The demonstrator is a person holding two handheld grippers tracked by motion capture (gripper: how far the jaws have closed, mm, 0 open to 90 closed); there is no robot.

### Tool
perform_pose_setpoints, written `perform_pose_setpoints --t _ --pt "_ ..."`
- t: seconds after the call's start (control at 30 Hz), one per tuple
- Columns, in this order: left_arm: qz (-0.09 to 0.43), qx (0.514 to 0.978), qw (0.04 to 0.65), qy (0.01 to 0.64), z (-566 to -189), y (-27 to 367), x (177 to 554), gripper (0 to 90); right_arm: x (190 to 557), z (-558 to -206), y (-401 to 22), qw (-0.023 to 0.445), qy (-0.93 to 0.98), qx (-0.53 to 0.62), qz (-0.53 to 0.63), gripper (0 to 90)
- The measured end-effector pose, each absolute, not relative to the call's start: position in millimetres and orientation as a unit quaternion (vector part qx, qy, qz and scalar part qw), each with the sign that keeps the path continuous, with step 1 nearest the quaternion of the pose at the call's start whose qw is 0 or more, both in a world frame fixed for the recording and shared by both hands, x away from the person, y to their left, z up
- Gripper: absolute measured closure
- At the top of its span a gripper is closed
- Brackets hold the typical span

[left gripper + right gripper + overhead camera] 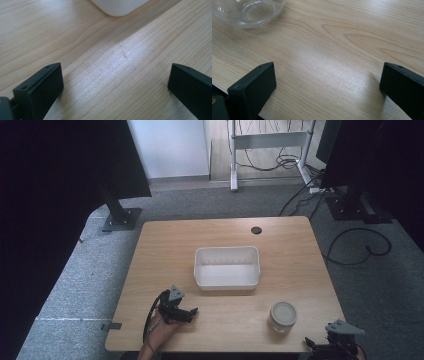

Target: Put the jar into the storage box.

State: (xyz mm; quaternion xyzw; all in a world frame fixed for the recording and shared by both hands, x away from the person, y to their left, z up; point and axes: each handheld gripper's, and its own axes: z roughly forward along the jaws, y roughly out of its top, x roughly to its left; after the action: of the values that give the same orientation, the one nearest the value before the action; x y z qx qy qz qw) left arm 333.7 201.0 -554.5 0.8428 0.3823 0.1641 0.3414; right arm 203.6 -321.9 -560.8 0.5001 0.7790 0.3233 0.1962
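The left gripper (189, 312) is seen in the high view low on the tabletop (160, 250), at about seven o'clock from the white tub (227, 267), held by a hand (159, 327) entering from the bottom edge. The right gripper (334, 340) is found at the tabletop's near right corner, at about four o'clock from the glass jar (283, 317). The jar stands upright, its lid on, at about five o'clock from the tub and well apart from it. The tub appears empty.

In the left gripper view, the left gripper (115, 80) is shown released, jaws spread wide with bare wood between them; a corner of the tub (120, 6) is seen at twelve o'clock, near but untouched.

In the right gripper view, the right gripper (327, 80) is likewise released and nothing is held; the jar (249, 12) is glimpsed at about eleven o'clock, apart from the jaws.

The work is judged to be at its start, with an approach not yet made. The next move is thought to call for the right gripper to be turned toward eleven o'clock and closed around the jar. No brand, label or writing can be read.
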Motion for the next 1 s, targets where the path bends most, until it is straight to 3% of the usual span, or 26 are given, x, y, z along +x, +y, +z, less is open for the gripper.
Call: perform_pose_setpoints --t 1.0 --pt "0.164 0.843 0.341 0.382 -554.5 201.0 333.7 0.0 203.3 -551.6 -312.6 0.181 0.791 0.487 0.324 2.1"
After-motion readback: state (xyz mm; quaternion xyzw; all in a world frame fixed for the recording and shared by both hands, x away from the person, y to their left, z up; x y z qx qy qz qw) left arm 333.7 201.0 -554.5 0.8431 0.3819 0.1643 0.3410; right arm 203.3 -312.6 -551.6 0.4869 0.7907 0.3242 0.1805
